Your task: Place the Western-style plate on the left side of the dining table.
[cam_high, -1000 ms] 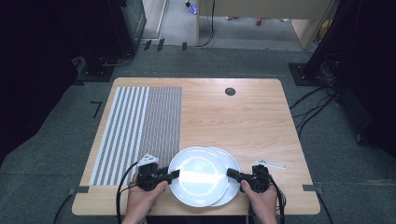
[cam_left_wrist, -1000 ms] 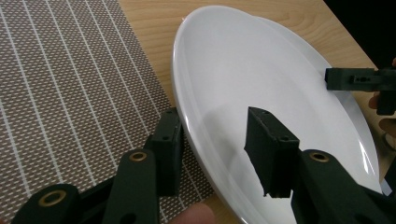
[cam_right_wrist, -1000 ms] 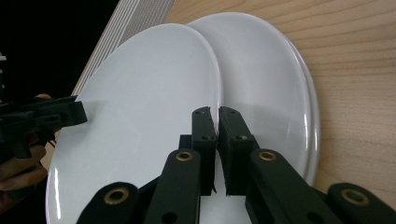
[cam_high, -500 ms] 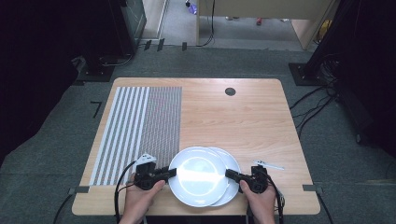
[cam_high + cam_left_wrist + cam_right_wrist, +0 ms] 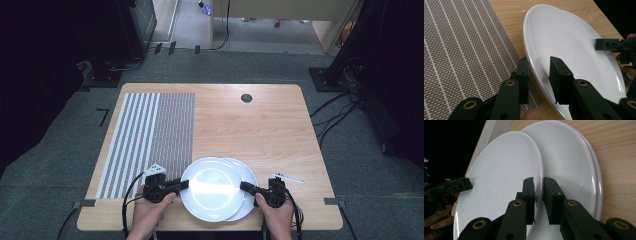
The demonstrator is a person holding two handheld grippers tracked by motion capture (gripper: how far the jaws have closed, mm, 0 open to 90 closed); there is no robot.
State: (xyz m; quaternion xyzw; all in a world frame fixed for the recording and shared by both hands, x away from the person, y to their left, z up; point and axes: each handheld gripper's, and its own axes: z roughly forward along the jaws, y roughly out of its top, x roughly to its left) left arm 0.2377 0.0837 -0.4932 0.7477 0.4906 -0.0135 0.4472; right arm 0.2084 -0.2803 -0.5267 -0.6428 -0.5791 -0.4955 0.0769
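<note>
A white top plate point(image 5: 212, 187) lies offset to the left on another white plate point(image 5: 248, 176), near the table's front edge. My left gripper point(image 5: 184, 185) is shut on the top plate's left rim; in the left gripper view its jaws point(image 5: 539, 72) straddle that rim point(image 5: 574, 45). My right gripper point(image 5: 243, 186) holds the opposite rim. Its jaws point(image 5: 539, 186) have just been opening a little, with the rim of the top plate point(image 5: 499, 177) still pinched between them. The lower plate point(image 5: 569, 157) shows to the right of it.
A striped woven placemat point(image 5: 150, 130) covers the table's left part, right beside the plates. A thin white stick point(image 5: 287, 177) lies just right of the right gripper. A dark round hole point(image 5: 246, 98) sits at the far edge of the wooden table point(image 5: 260, 130).
</note>
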